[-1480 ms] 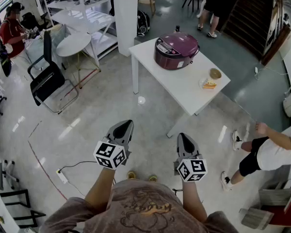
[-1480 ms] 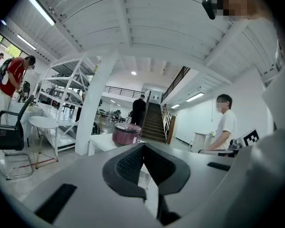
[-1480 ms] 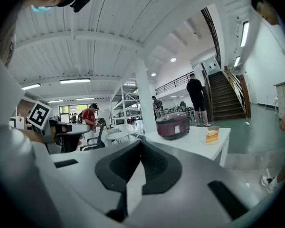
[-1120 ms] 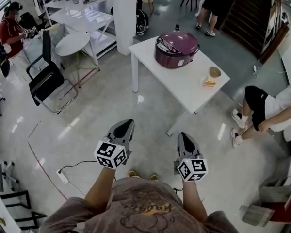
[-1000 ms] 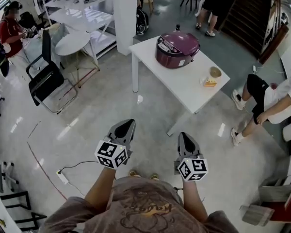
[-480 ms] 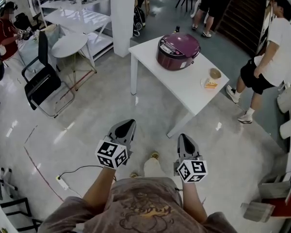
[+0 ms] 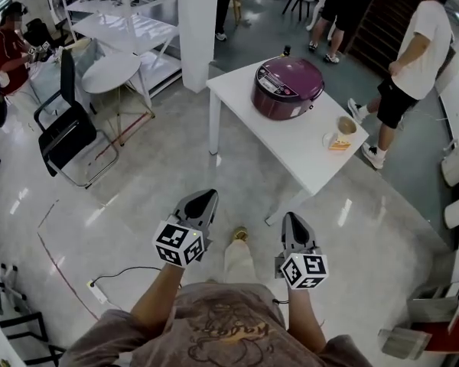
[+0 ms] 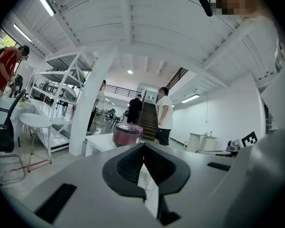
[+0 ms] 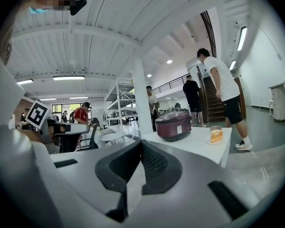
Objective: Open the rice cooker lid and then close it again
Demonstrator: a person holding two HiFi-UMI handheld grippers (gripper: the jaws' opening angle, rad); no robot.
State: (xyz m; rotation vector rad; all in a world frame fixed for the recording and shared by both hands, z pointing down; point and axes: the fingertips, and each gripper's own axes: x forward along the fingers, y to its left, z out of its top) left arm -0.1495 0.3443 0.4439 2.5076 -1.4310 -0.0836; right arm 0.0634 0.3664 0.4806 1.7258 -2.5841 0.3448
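Sitting on white table (image 7: 284, 142): rice cooker (image 7: 288, 90) (lid (image 7: 292, 75) down, untouched).

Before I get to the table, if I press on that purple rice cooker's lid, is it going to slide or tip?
Probably not tip: the rice cooker looks squat and wide-based. It may slide a little, since the white table top looks smooth. Its lid is closed, so it should handle as one rigid body.

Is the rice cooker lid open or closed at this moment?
Closed. The lid lies flat on the purple rice cooker, with no gap showing.
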